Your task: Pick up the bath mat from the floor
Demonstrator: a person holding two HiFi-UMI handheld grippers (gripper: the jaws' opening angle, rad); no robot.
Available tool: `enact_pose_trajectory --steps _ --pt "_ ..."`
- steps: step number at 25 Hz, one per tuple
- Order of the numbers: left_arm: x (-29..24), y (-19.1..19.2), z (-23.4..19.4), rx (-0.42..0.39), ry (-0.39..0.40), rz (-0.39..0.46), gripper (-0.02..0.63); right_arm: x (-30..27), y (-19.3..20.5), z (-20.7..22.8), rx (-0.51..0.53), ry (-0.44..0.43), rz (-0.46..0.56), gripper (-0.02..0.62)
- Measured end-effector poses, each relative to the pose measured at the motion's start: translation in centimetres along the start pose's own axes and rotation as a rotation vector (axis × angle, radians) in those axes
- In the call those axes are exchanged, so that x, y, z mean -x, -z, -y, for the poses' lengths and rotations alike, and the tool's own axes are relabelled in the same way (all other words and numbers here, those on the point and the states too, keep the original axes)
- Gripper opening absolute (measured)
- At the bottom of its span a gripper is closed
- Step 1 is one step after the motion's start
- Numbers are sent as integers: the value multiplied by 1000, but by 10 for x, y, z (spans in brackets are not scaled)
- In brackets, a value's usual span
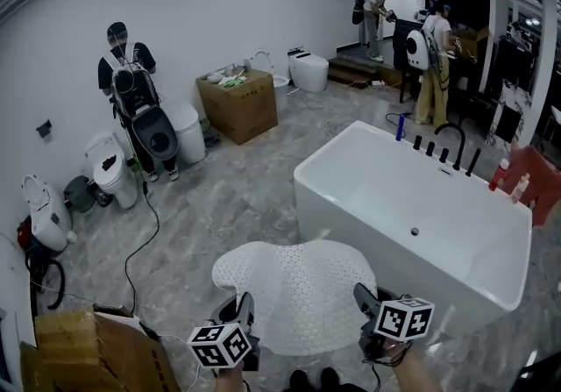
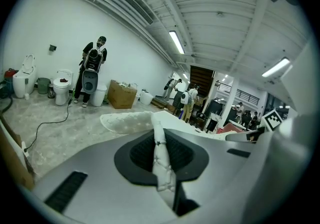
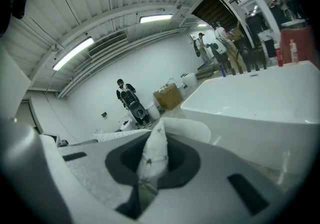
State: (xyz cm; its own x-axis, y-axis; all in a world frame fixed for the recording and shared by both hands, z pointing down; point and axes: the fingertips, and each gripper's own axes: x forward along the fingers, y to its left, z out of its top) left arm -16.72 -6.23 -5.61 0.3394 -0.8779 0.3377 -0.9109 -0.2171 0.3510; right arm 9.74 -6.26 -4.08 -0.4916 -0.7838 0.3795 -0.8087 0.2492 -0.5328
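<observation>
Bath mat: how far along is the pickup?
Done: both near corners are gripped, the left tool and right tool each shut on a fold of the bath mat. In hand: the mat spreads between them beside the bathtub. Left: I can't tell whether its far edge clears the floor; lift it fully.

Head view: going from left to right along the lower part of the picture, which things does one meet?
cardboard box → left claw, shut on the mat's edge → bath mat → right claw, shut on the opposite edge
</observation>
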Motion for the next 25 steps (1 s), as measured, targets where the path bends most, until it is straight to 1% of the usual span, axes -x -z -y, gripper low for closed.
enact_pose_trajectory --steps 4,16,25 --pt "2 -3 -4 2 4 9 26 -2 -1 -7 12 0 6 25" --pt "-5 -14 -4 -9 12 21 26 -8 -9 -8 34 12 13 25" --pt "-16 -20 -3 -21 15 20 28 -19 -13 -4 30 9 3 25"
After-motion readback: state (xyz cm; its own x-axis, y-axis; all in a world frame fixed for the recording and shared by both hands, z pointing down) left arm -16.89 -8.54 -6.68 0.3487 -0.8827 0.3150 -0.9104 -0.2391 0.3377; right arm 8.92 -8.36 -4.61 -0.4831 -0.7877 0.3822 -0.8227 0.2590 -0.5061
